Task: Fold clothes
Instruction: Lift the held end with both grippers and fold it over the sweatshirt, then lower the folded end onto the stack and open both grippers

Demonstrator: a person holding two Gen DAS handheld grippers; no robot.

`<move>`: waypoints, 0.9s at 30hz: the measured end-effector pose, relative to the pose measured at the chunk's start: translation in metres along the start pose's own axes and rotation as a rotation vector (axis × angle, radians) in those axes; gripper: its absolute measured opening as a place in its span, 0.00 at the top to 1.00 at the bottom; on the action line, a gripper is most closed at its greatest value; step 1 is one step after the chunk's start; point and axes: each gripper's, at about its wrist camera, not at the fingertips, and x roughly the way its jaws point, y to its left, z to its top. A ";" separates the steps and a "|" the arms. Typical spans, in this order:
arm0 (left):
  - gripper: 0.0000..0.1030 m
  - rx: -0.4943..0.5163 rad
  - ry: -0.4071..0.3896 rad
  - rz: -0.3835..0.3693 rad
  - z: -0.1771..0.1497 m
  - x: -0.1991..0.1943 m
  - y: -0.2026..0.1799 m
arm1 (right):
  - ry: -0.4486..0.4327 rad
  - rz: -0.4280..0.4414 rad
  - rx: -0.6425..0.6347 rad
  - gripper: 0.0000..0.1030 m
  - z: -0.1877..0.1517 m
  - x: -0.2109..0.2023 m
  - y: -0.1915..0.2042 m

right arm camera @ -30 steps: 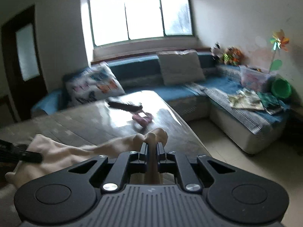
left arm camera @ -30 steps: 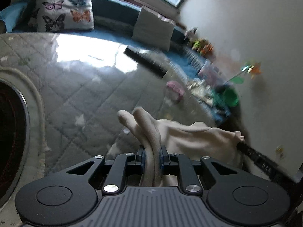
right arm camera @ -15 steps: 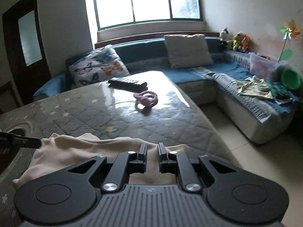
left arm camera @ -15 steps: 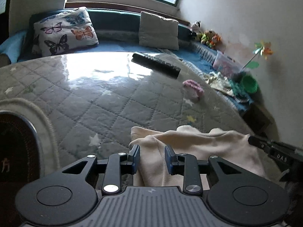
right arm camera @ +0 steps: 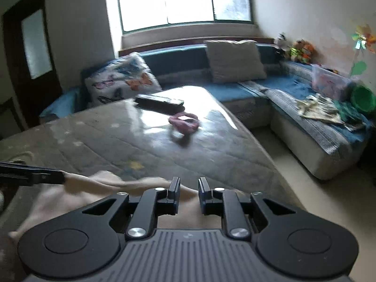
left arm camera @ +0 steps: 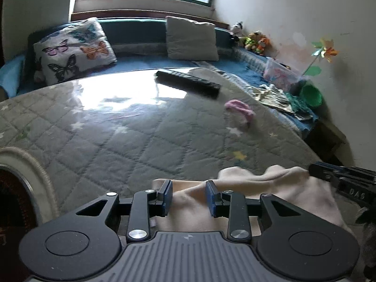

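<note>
Both the left gripper (left arm camera: 189, 196) and right gripper (right arm camera: 189, 193) gaped over the rumpled cream cloth garment (left arm camera: 270, 188) at bottom frame; dragging fingers might undo its loose fold.

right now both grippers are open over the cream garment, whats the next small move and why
Probably pull both grippers back and look for the next edge. The left gripper and right gripper stand open with nothing between the fingers, and the cream garment lies on the quilted table. It looks bunched along its far edge, so smoothing that or regripping for another fold seems likely.
</note>
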 end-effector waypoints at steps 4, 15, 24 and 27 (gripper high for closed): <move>0.67 0.020 0.000 -0.017 0.003 0.004 -0.009 | 0.031 0.051 -0.037 0.82 0.002 0.013 0.016; 0.51 0.067 0.000 0.020 0.005 0.010 -0.022 | 0.041 0.036 -0.061 0.63 -0.001 0.016 0.022; 0.29 0.095 -0.015 0.032 -0.008 -0.016 -0.034 | 0.038 0.060 -0.056 0.52 -0.018 -0.016 0.031; 0.17 0.101 -0.023 0.035 -0.016 -0.026 -0.036 | 0.041 0.061 -0.067 0.49 -0.027 -0.028 0.035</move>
